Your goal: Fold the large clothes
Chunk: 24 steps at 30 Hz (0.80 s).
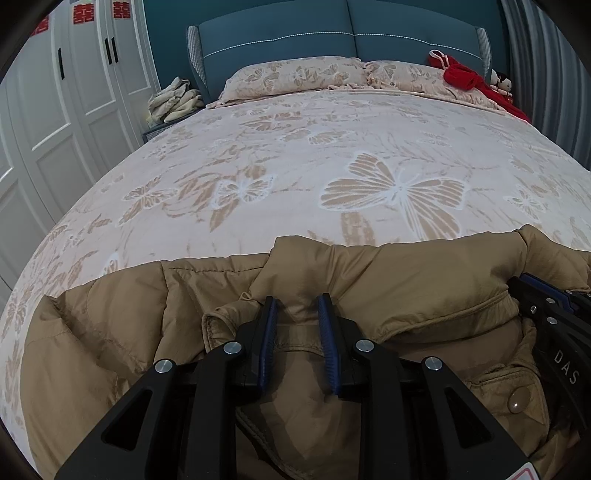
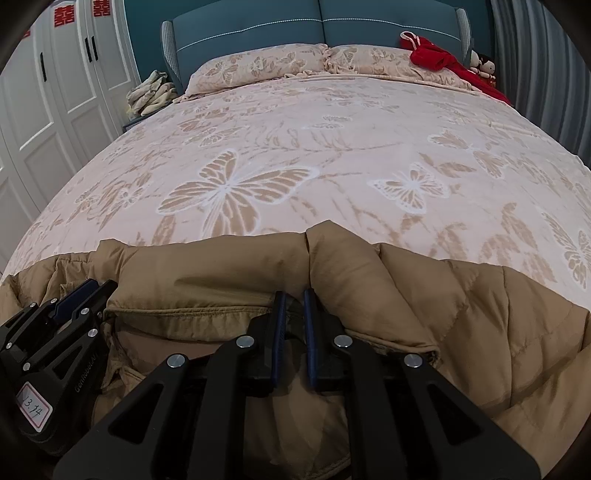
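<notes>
A tan padded jacket (image 1: 122, 325) lies across the near end of the bed, also seen in the right wrist view (image 2: 498, 332). My left gripper (image 1: 297, 302) is closed on a fold of the jacket near its collar, fabric pinched between the blue pads. My right gripper (image 2: 294, 295) is nearly closed on a fold of the same jacket's edge. The right gripper shows at the right edge of the left wrist view (image 1: 546, 306), and the left gripper at the left of the right wrist view (image 2: 77, 295). A round snap button (image 1: 516, 402) shows on the jacket front.
The bed has a pink butterfly-print cover (image 1: 332, 155), two matching pillows (image 1: 295, 75) and a teal headboard (image 1: 332, 33). A red garment (image 1: 461, 74) and a doll (image 2: 484, 66) lie at the far right. Folded cloths (image 1: 173, 99) sit on a nightstand; white wardrobe doors (image 1: 55, 110) stand left.
</notes>
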Motion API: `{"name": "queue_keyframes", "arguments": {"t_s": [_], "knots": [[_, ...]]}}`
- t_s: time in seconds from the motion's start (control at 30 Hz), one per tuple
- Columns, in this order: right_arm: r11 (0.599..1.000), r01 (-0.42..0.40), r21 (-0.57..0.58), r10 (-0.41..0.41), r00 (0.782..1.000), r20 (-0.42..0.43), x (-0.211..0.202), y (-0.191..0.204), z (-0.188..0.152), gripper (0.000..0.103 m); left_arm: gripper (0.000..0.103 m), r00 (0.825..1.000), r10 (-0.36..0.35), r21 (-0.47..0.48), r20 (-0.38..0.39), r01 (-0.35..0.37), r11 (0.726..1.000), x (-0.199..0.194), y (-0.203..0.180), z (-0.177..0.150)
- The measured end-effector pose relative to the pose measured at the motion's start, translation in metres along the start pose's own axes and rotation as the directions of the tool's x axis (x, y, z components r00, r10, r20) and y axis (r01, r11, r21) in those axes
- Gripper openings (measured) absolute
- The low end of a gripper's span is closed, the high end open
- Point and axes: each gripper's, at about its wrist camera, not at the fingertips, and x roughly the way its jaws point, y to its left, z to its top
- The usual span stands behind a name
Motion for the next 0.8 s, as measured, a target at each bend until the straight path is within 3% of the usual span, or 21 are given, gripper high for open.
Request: {"name": "queue_keyframes", "arguments": {"t_s": [0.27, 0.37, 0.4, 0.43, 0.47, 0.5, 0.53, 0.6, 0.7, 0.8], "knots": [[1.000, 0.005, 0.001, -0.005, 1.000, 0.000, 0.001, 0.001, 0.005, 0.008, 0.024, 1.000, 0.002, 0.002, -0.013, -0.002, 1.000, -0.001, 0.001, 0.004], [1.000, 0.007, 0.008, -0.006, 0.999, -0.048, -0.011, 0.000, 0.013, 0.010, 0.028, 0.997, -0.045, -0.028, -0.064, 0.043, 0.999, -0.014, 0.016, 0.013], [1.000, 0.007, 0.014, -0.006, 0.998, -0.057, -0.021, -0.001, 0.015, 0.015, 0.029, 0.994, -0.071, -0.048, -0.080, 0.067, 0.997, -0.026, 0.024, 0.014], [0.997, -0.018, 0.071, 0.022, 0.999, -0.047, -0.049, -0.009, 0.015, 0.020, 0.040, 0.992, -0.089, -0.071, -0.084, 0.084, 0.994, -0.038, 0.031, 0.013], [0.992, -0.057, 0.109, 0.061, 0.998, -0.030, -0.068, -0.016, 0.012, 0.042, 0.059, 0.992, -0.096, -0.104, -0.081, 0.088, 0.991, -0.060, 0.046, 0.008], [0.979, -0.132, 0.157, 0.133, 0.991, 0.003, -0.104, -0.028, 0.002, 0.063, 0.069, 0.992, -0.103, -0.130, -0.073, 0.093, 0.987, -0.081, 0.059, -0.001], [0.970, -0.172, 0.174, 0.170, 0.985, 0.028, -0.131, -0.036, -0.009, 0.067, 0.080, 0.989, -0.131, -0.165, -0.064, 0.119, 0.979, -0.108, 0.081, -0.016], [0.964, -0.206, 0.170, 0.198, 0.978, 0.063, -0.186, -0.053, -0.040, 0.068, 0.085, 0.981, -0.183, -0.205, -0.072, 0.165, 0.965, -0.144, 0.110, -0.046], [0.980, -0.119, 0.157, 0.118, 0.993, 0.015, -0.271, -0.090, -0.117, 0.068, 0.085, 0.966, -0.197, -0.260, -0.167, 0.149, 0.954, -0.190, 0.160, -0.106], [0.980, -0.057, 0.190, 0.068, 0.996, -0.050, -0.327, -0.123, -0.183, 0.068, 0.085, 0.956, -0.192, -0.306, -0.223, 0.118, 0.945, -0.233, 0.206, -0.166]]}}
